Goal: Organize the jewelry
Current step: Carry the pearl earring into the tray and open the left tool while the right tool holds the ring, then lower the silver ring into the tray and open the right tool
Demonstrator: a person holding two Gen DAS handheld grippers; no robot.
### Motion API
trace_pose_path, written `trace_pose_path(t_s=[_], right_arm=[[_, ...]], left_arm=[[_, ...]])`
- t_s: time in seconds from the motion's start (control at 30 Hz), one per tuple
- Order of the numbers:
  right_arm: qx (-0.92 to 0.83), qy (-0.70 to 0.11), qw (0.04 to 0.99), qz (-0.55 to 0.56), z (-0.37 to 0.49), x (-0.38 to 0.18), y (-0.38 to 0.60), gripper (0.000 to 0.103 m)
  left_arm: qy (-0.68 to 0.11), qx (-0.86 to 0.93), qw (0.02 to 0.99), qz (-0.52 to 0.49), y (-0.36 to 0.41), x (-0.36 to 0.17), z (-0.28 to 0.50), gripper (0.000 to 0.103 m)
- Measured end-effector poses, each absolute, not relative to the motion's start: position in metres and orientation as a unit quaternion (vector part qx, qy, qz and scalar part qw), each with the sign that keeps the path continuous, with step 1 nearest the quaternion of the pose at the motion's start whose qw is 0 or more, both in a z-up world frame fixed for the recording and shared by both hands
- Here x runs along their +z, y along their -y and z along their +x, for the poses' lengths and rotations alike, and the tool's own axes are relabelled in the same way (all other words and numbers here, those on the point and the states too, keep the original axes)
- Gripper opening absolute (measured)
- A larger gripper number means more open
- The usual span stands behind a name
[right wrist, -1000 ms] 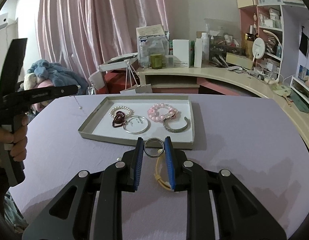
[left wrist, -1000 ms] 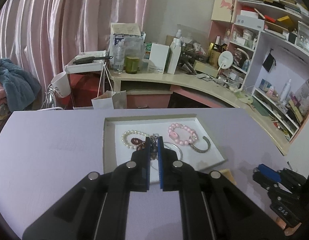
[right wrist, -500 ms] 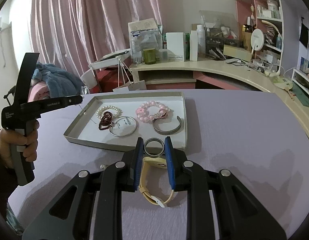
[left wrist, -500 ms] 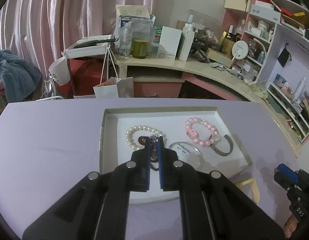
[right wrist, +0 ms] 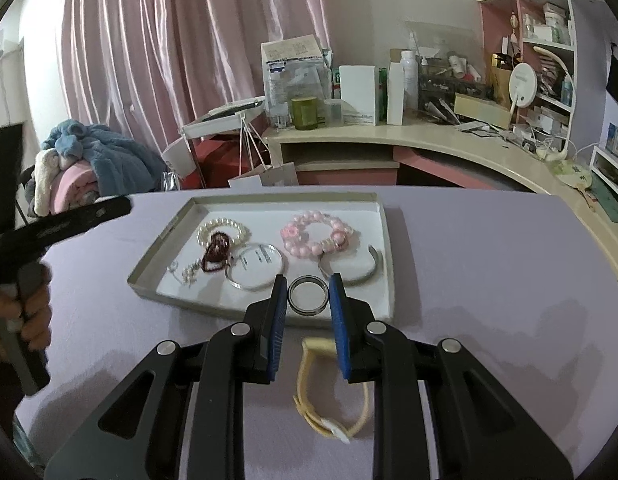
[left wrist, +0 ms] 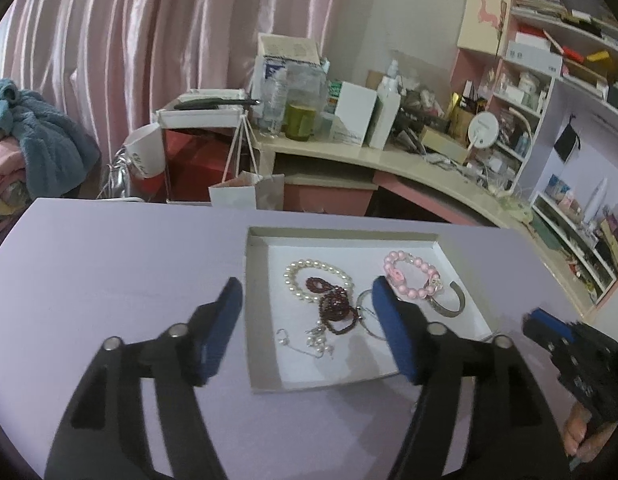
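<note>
most of the jewelry already lies in the shallow tray [left wrist: 261, 320] in the middle of the left wrist view: a white pearl bracelet [left wrist: 309, 270], a dark red bead string [left wrist: 335, 308] that partly overlaps it, a pink bead bracelet [left wrist: 413, 276], a grey open cuff [left wrist: 453, 306] at the right, a thin silver bangle [right wrist: 256, 266], and a small pearl earring piece [left wrist: 317, 340] near the front of the tray.

the left gripper [left wrist: 307, 328] hangs above the front left part of the tray. its jaws are opening and nothing is between them; the earring piece lies on the tray floor just under the gap, so i judge it is delivered.

the right gripper [right wrist: 308, 294], in the lower middle of its own view, is closed on a metal ring band [right wrist: 308, 294] and holds it over the front edge of the tray, so this piece is not yet put down.

a yellow watch [right wrist: 329, 396] lies on the purple table [right wrist: 489, 300] outside the tray, at the bottom of the right wrist view. it seems to be what is left after the band.
</note>
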State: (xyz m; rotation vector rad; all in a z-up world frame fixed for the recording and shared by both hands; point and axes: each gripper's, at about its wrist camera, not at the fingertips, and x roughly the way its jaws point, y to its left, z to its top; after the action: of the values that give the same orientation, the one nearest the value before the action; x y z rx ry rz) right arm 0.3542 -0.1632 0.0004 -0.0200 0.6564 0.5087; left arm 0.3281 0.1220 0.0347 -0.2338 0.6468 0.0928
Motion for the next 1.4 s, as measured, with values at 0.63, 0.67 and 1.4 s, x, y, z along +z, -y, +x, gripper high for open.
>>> trace_pose_path(t_s=[0.63, 0.67, 1.4], right_arm=[[0.217, -0.407, 0.887, -0.008, 0.416, -0.041, 0.101, 0.023], [0.214, -0.407, 0.888, -0.008, 0.417, -0.041, 0.101, 0.023], [0.197, -0.358, 0.913, -0.006, 0.379, -0.013, 0.146, 0.051]], left_arm=[[-0.303, 0.062, 0.945, -0.110, -0.148, 0.039, 0.281, 0.088], [-0.304, 0.063, 0.944, -0.111, -0.148, 0.038, 0.281, 0.088], [-0.305, 0.059, 0.945, -0.104, -0.134, 0.037, 0.262, 0.090]])
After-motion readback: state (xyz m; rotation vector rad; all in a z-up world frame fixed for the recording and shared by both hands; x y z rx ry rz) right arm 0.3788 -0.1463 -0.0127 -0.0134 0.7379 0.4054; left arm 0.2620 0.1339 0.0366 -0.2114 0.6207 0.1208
